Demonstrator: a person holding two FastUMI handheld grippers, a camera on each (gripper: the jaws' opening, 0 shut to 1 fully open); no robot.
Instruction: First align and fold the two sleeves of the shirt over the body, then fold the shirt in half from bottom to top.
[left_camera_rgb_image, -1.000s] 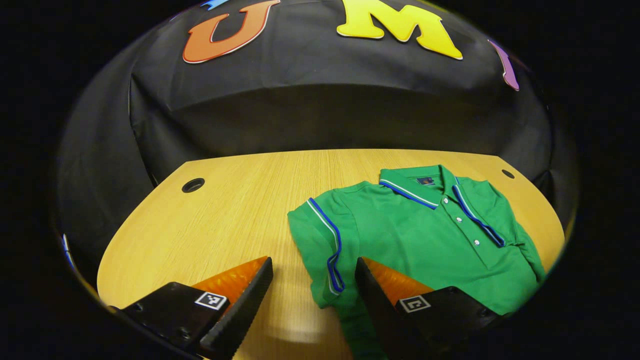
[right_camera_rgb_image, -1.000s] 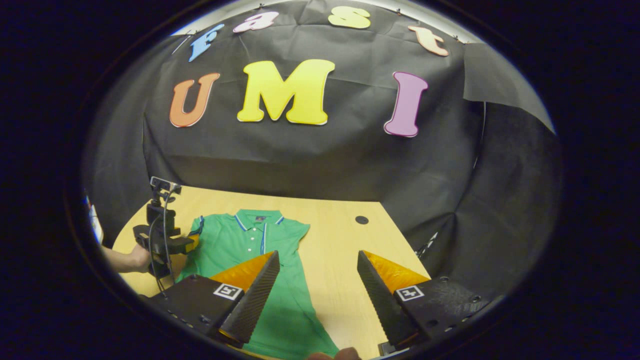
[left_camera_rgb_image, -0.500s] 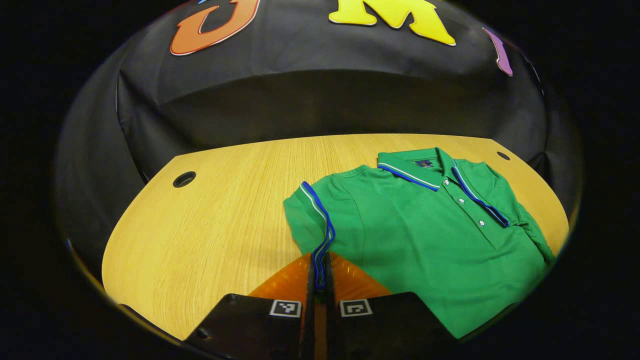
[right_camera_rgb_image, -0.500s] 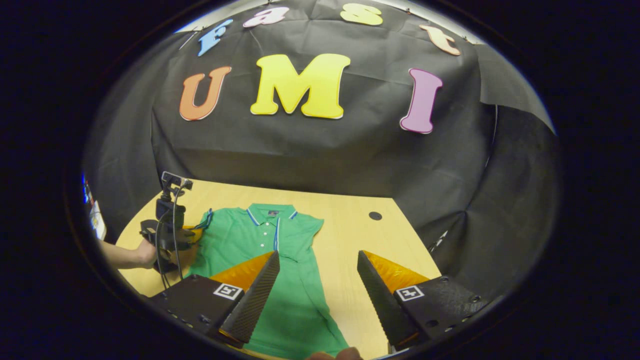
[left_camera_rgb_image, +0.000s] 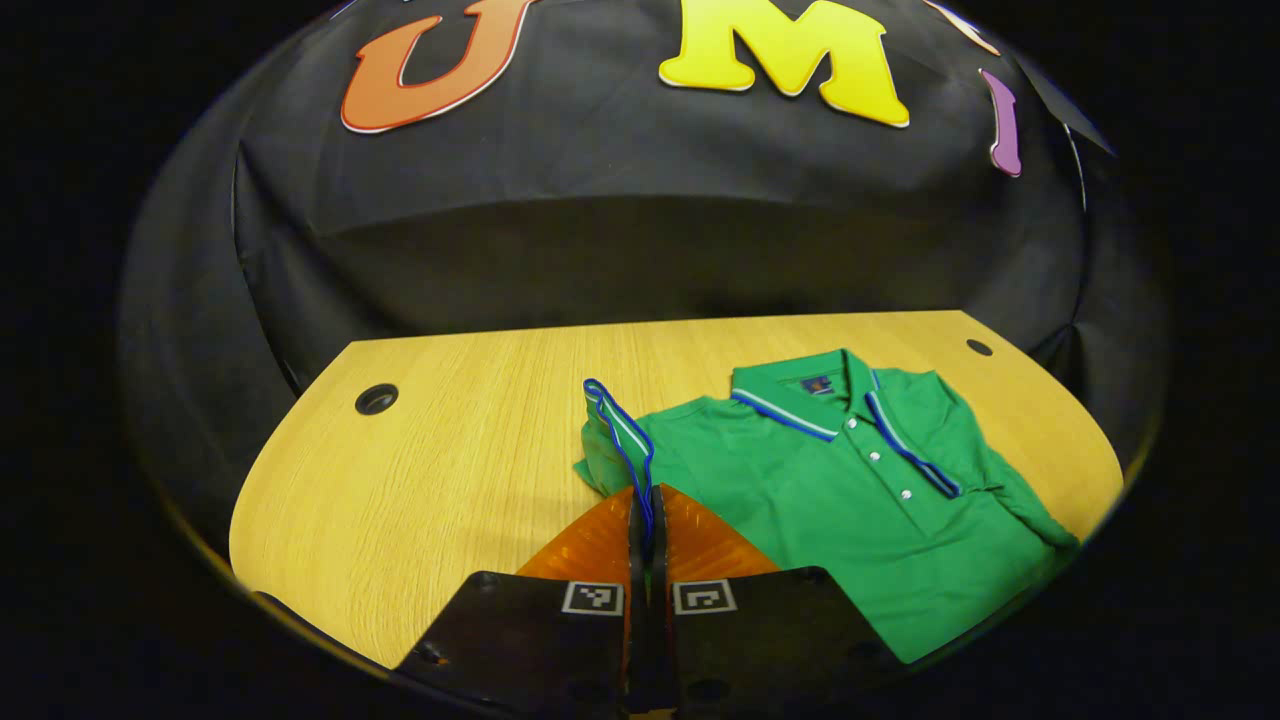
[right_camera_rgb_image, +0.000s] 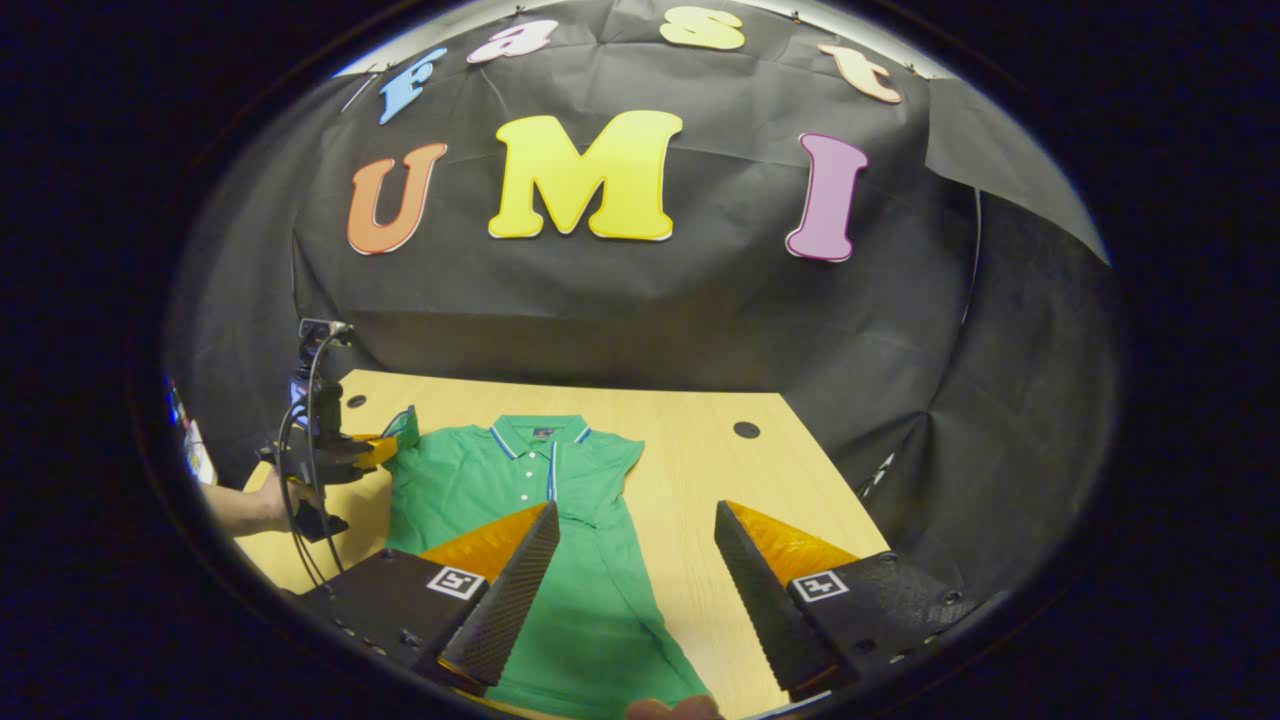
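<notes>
A green polo shirt (left_camera_rgb_image: 830, 490) is laid face up on the wooden desk (left_camera_rgb_image: 440, 470), its collar (left_camera_rgb_image: 795, 395) turned toward the far edge and its body reaching the near edge. The blue-trimmed cuff of one sleeve (left_camera_rgb_image: 620, 440) is clamped between the closed fingers of the left gripper (left_camera_rgb_image: 648, 520) and is raised off the desk surface beside the shirt's shoulder. In the right gripper view, the left gripper (right_camera_rgb_image: 375, 452) is seen gripped by a hand (right_camera_rgb_image: 262, 503) at the desk's left side. The right gripper (right_camera_rgb_image: 632, 540) is held above the shirt's lower part, near the near edge, its fingers spread apart with nothing between them.
</notes>
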